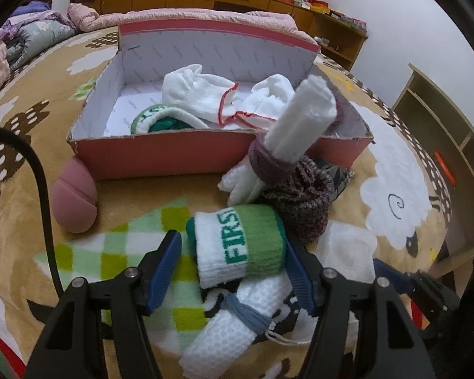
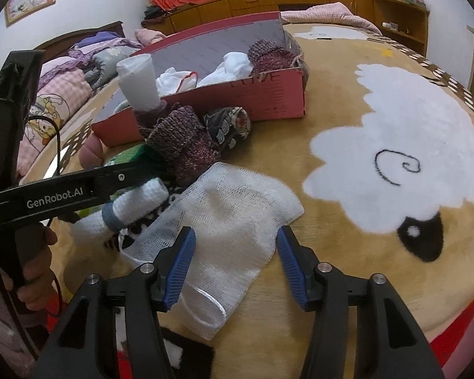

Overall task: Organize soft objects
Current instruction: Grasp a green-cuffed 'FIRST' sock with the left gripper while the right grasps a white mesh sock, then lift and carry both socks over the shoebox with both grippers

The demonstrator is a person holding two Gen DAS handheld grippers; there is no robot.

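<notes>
On a bed spread with a tan sheep-print blanket (image 2: 347,101), an open pink cardboard box (image 1: 161,154) holds white gloves, while the left hand-held gripper (image 1: 233,268) straddles, jaws spread, a green-and-white rolled sock (image 1: 240,246), and the right hand-held gripper (image 2: 233,262) stands open over a white mesh cloth (image 2: 224,221).

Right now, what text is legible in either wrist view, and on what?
"FIRST": green-and-white rolled knit sock between the left gripper's fingers; the final letter curls out of sight.
"GenRobot.AI": side of the black left gripper, right wrist view.
"LOVE": faint, pink cardboard box front wall.
Green lettering on the rolled sock in the box: unreadable.
</notes>
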